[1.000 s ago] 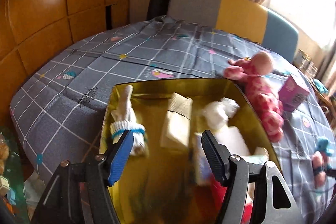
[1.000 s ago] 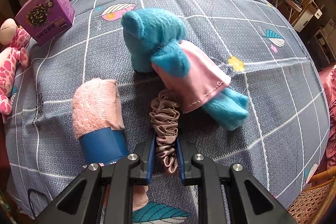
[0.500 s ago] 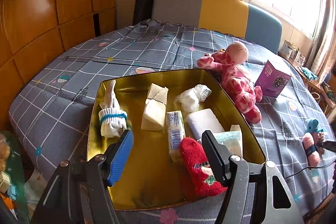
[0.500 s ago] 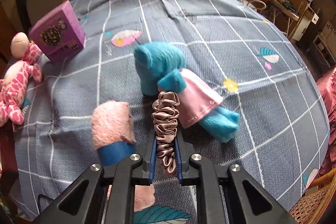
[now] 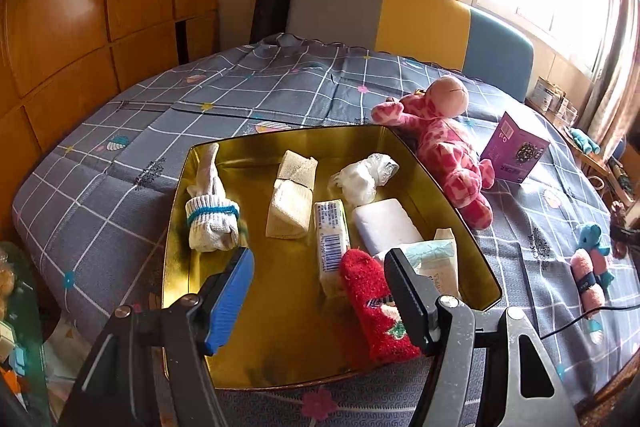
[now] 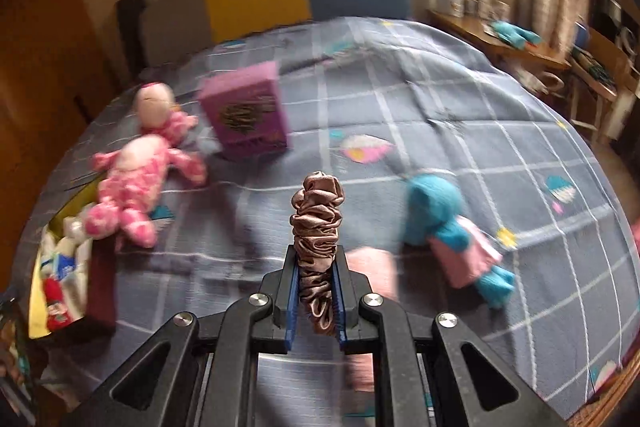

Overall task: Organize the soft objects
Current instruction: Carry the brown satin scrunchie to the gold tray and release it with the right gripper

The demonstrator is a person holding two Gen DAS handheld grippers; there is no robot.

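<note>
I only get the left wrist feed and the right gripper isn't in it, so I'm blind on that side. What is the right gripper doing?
Observer: The right gripper is shut on a brown satin scrunchie, held above the cloth.
Operator: Is the blue elephant toy caught up with it?
Observer: No, the blue elephant toy lies on the tablecloth, apart from the scrunchie.
Operator: And the pink roll beside the elephant?
Observer: The pink roll lies on the cloth just beyond the gripper, blurred, not gripped.
</note>
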